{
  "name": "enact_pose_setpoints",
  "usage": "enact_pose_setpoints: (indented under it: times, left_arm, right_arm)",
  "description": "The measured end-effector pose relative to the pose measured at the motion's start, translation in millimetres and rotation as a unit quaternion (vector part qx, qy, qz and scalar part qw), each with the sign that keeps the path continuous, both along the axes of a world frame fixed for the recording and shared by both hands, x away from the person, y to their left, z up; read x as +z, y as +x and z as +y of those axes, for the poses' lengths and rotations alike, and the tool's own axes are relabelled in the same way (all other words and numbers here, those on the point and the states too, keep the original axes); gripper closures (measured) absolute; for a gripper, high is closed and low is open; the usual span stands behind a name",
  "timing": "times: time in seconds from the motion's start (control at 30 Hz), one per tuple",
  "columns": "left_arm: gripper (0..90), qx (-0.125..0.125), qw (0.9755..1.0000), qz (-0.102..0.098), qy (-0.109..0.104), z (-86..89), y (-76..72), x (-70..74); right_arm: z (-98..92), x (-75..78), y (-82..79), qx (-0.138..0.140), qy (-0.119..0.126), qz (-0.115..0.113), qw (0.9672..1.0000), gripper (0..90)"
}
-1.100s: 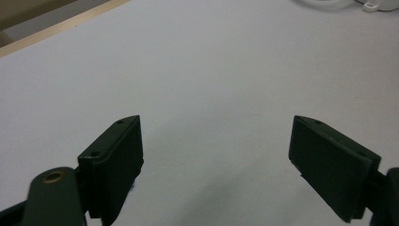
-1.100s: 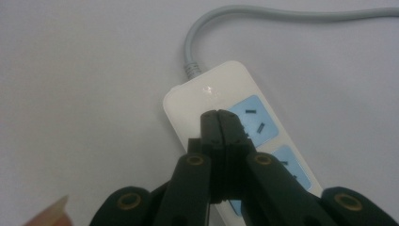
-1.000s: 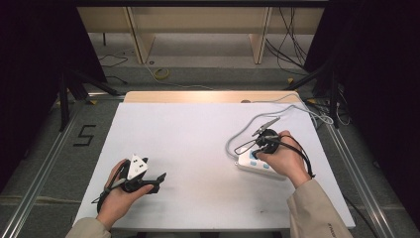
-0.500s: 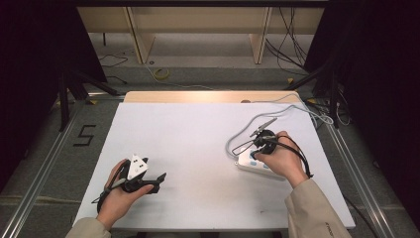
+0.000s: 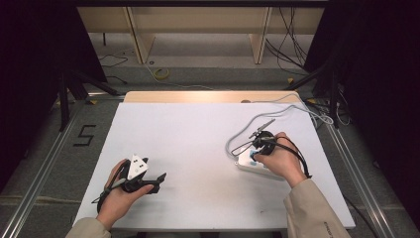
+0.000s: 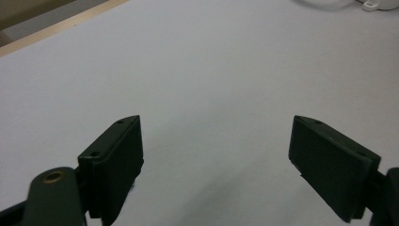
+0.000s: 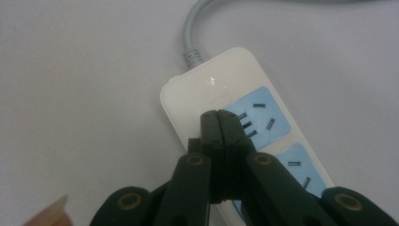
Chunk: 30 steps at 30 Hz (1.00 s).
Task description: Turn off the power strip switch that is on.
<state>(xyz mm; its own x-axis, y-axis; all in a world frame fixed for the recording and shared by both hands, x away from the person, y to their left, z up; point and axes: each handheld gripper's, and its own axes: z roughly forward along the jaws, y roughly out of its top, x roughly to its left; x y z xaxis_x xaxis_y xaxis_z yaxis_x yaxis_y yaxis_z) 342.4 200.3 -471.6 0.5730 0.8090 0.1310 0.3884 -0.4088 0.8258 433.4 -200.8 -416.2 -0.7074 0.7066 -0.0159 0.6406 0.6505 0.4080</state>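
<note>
Two grippers over white table (image 5: pixel 198 139). Right gripper (image 7: pixel 219 117), jaws pressed together, tips over white power strip (image 7: pixel 221 89) at first blue socket; strip lies at table's right side. Left gripper (image 6: pixel 214 155) spread wide above bare table, holding nothing.

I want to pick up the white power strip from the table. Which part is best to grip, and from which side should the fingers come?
Probably the power strip is best gripped across its narrow width, on the two long side walls, coming straight down from above. It lies flat with its blue sockets up, so the long sides are free. The cable leaves one short end, so stay away from there. The right gripper, shut, is over it.
</note>
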Motion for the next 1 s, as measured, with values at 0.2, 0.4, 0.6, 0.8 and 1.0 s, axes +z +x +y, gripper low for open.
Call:
enact_pose_setpoints:
  times: [0.2, 0.4, 0.6, 0.8, 1.0]
  left_arm:
    - [18.1, 0.0, 1.0, 0.0, 0.0, 0.0, 0.0, 0.0]
    - [18.1, 0.0, 1.0, 0.0, 0.0, 0.0, 0.0, 0.0]
    - [18.1, 0.0, 1.0, 0.0, 0.0, -0.1, 0.1, -0.1]
    - [18.1, 0.0, 1.0, 0.0, 0.0, 0.0, 0.1, -0.1]
    - [18.1, -0.001, 1.0, 0.0, 0.0, -0.1, 0.0, 0.0]
  right_arm:
    - [0.7, -3.2, 0.9, 0.003, -0.003, 0.003, 1.0, 90.0]
    - [1.8, -5.4, 1.1, 0.004, -0.01, 0.008, 0.9999, 90.0]
    - [3.1, -7.6, 1.6, 0.003, -0.015, 0.011, 0.9998, 90.0]
    - [5.6, -10.4, 2.1, 0.004, -0.026, 0.008, 0.9996, 90.0]
    - [5.5, -12.0, 2.5, 0.002, -0.027, 0.009, 0.9996, 90.0]
